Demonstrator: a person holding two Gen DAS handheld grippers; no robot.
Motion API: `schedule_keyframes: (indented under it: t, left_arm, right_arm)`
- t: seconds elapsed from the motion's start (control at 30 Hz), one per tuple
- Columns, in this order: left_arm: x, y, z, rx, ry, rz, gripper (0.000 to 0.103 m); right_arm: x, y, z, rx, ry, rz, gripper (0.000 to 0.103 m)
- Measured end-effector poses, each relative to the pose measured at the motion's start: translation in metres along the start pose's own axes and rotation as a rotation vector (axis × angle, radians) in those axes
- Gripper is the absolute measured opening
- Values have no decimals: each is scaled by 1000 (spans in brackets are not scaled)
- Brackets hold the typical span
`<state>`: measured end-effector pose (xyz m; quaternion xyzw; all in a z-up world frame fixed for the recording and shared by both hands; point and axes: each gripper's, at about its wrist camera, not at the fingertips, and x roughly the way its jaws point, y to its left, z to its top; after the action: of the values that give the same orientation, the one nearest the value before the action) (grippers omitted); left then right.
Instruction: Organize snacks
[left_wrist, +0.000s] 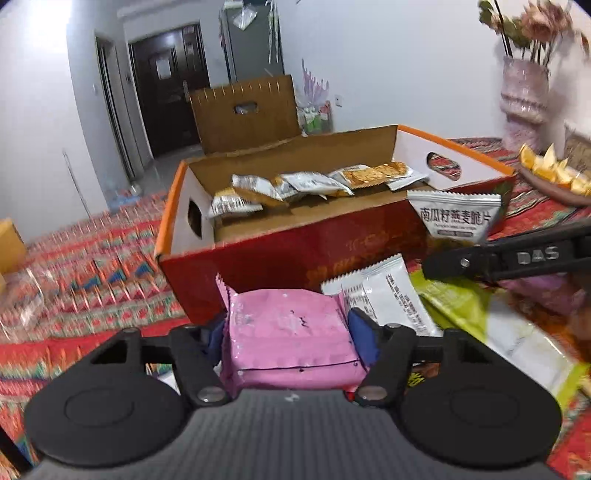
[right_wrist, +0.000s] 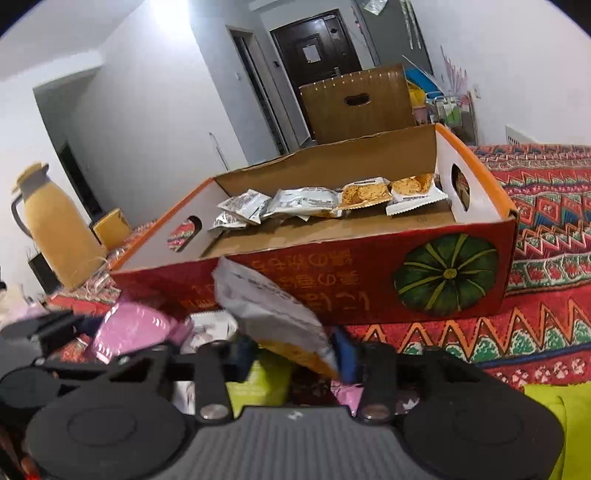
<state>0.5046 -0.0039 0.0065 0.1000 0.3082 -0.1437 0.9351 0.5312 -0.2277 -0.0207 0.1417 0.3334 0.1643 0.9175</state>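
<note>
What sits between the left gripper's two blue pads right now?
A pink snack packet fills the gap of the left gripper, its pads pressing both sides; this shows in the left wrist view.

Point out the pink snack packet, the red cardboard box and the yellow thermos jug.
pink snack packet (left_wrist: 291, 325): left wrist view, middle of its top face.
red cardboard box (right_wrist: 369, 288): right wrist view, red front wall.
yellow thermos jug (right_wrist: 55, 221): right wrist view, its body.

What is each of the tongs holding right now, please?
Left tongs: closed on the pink snack packet.
Right tongs: closed on the white snack packet.
</note>
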Motion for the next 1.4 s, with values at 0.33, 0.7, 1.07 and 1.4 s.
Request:
schedule_keyframes:
  t: [0.33, 0.7, 1.07, 1.4]
  left_arm:
    - [-69, 27, -10, -239, -58, -101, 28]
    - [-52, -29, -11, 31, -53, 36, 103]
    - [-26, -33, -13, -45, 69, 27, 53]
    - [-145, -36, -54, -132, -69, 53, 21]
  right_arm:
    - [-36, 18, -2, -66, -128, -45, 15]
    - [-122, 38, -39, -129, -164, -23, 13]
    - [-186, 17, -86, -30, -177, -61, 13]
    - [-223, 28, -133, -51, -157, -74, 13]
